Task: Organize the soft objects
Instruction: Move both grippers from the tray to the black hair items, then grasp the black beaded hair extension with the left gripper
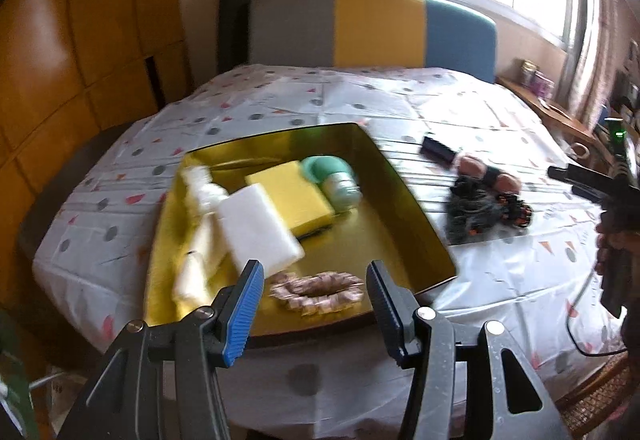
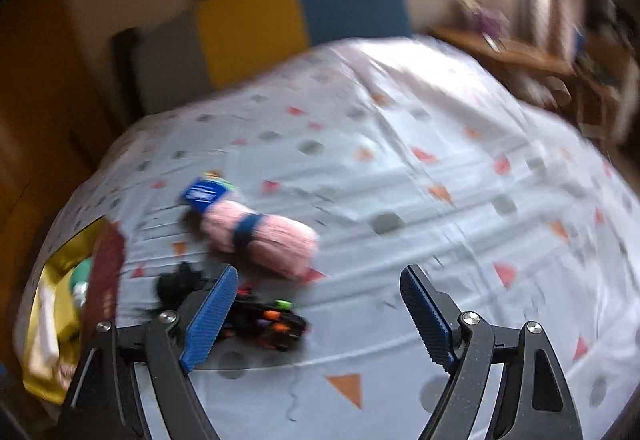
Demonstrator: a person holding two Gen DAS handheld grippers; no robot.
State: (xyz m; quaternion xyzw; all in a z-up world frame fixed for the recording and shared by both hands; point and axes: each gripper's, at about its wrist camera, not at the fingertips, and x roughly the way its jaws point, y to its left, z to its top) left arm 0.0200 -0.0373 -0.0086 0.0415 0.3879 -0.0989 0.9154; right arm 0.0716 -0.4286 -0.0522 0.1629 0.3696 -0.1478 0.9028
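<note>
Two soft things wait outside my gold tray (image 1: 404, 196), at its three o'clock: a pink yarn roll (image 2: 260, 240) and a black fuzzy bundle (image 2: 240, 310). My left gripper (image 1: 312, 304) and right gripper (image 2: 316, 314) both gape empty. That yarn looks light and squashy; I'd pinch it mid-body, beside its dark band.

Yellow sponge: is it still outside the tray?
No, the yellow sponge lies inside the gold tray, beside the white sponge.

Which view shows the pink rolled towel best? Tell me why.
The right wrist view: the pink rolled towel lies whole on the tablecloth, though blurred. The left wrist view shows it smaller, farther off and very blurred.
</note>
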